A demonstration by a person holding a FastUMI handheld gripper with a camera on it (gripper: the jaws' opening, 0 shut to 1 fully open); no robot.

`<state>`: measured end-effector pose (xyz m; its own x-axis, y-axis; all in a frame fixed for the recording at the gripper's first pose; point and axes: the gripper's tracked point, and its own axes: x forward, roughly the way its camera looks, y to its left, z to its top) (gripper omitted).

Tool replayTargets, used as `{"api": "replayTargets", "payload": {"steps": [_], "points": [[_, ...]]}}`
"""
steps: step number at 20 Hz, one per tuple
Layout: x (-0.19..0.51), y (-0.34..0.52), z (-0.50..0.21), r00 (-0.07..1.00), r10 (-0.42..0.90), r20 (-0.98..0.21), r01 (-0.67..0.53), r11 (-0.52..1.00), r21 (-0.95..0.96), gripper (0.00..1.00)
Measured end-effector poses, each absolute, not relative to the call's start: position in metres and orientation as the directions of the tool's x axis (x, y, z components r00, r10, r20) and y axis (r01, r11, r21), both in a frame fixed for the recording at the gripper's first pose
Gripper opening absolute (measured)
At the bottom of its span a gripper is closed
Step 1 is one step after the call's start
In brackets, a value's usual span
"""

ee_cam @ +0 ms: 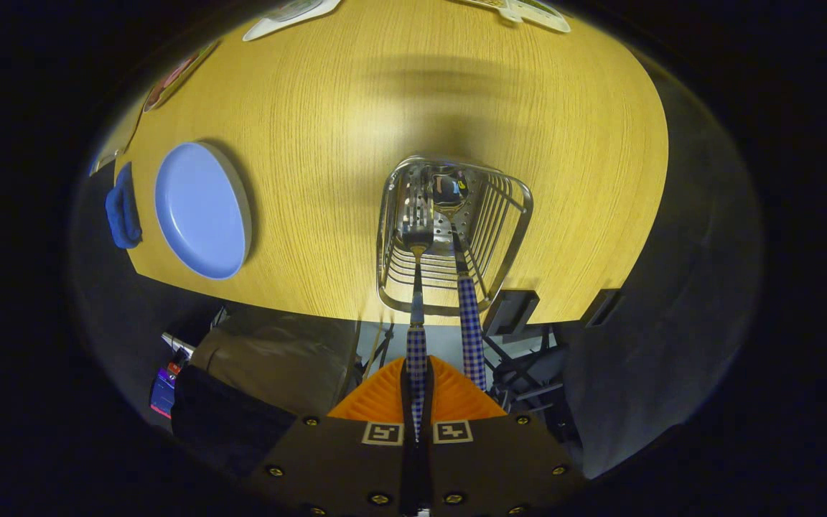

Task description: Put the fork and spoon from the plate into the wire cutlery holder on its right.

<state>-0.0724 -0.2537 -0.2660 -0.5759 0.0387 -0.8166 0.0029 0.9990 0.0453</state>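
The wire cutlery holder (507, 215) stands on the wooden table (327, 108), just ahead of my fingers and near the table's front edge. A spoon (449, 192) leans inside it, bowl down, its blue-checked handle sticking out toward me. My gripper (417, 377) is shut on the checked handle of the fork (417, 237), whose head hangs inside the holder, left of the spoon. The round blue plate (202, 208) lies to the left of the holder, showing plain blue.
A blue cloth (123, 208) lies at the plate's left, by the table edge. Flat cards (291, 14) lie at the table's far side. Below the front edge are a dark bag (270, 359) and black chair legs (528, 366).
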Motion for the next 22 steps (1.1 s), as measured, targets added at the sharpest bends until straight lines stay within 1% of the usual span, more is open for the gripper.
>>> {"api": "replayTargets", "payload": {"steps": [2, 3, 4, 5, 6, 8, 10, 11, 14, 15, 16, 17, 18, 20, 22], "points": [[-0.072, -0.254, -0.268, -0.586, 0.040, -0.810, 0.018, 0.999, 0.036, 0.01], [-0.070, -0.254, -0.267, -0.588, 0.043, -0.808, 0.022, 0.999, 0.037, 0.06], [-0.068, -0.255, -0.266, -0.582, 0.041, -0.812, 0.019, 0.999, 0.036, 0.06], [-0.062, -0.255, -0.266, -0.570, 0.039, -0.821, 0.019, 0.999, 0.034, 0.10], [-0.059, -0.256, -0.266, -0.556, 0.033, -0.830, 0.016, 0.999, 0.029, 0.10], [-0.057, -0.257, -0.263, -0.541, 0.026, -0.841, 0.013, 1.000, 0.023, 0.14], [-0.058, -0.254, -0.258, -0.521, 0.048, -0.852, 0.027, 0.999, 0.040, 0.15], [-0.058, -0.252, -0.252, -0.507, 0.054, -0.860, 0.028, 0.999, 0.047, 0.33], [-0.059, -0.254, -0.238, -0.436, 0.018, -0.900, -0.012, 1.000, 0.026, 0.36], [-0.057, -0.250, -0.230, -0.401, 0.030, -0.916, -0.012, 0.999, 0.038, 0.52], [-0.057, -0.243, -0.223, -0.362, 0.042, -0.931, -0.012, 0.999, 0.049, 0.63], [-0.060, -0.237, -0.219, -0.318, 0.044, -0.947, -0.019, 0.998, 0.053, 0.90], [-0.060, -0.231, -0.214, -0.269, 0.039, -0.962, -0.029, 0.998, 0.049, 1.00], [-0.057, -0.226, -0.199, -0.150, -0.002, -0.989, -0.069, 0.998, 0.008, 1.00], [-0.043, -0.212, -0.185, 0.040, -0.030, -0.999, -0.100, 0.994, -0.034, 1.00]]}}
